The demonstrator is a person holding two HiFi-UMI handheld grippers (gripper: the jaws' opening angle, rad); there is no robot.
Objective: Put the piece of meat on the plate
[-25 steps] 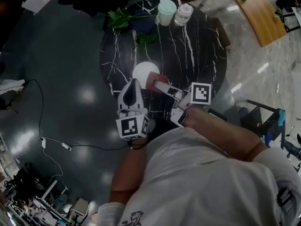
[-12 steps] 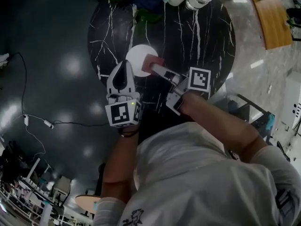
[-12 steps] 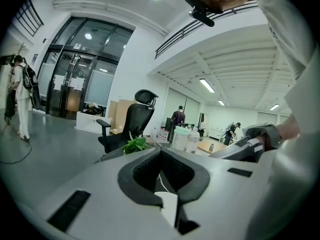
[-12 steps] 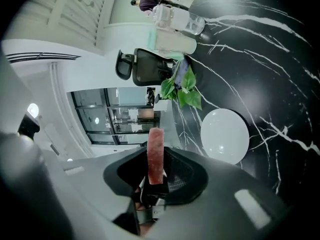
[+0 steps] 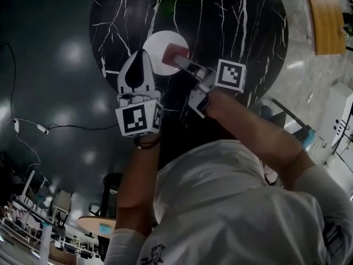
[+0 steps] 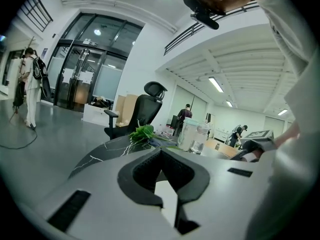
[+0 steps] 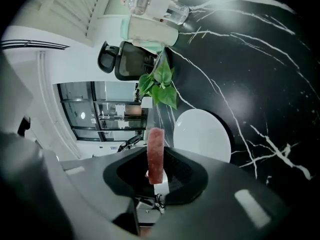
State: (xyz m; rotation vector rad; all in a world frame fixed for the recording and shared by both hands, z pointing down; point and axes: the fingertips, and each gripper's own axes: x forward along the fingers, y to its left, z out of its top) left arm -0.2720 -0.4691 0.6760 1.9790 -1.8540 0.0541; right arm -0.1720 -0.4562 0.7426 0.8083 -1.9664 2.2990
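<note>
Head view: the meat (image 5: pixel 175 52) now overlaps more of the plate (image 5: pixel 155 44).

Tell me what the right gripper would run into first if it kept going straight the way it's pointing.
Probably the white plate: it lies just ahead of the right gripper, and the piece of meat in its jaws would touch first. Depth is hard to judge.
</note>
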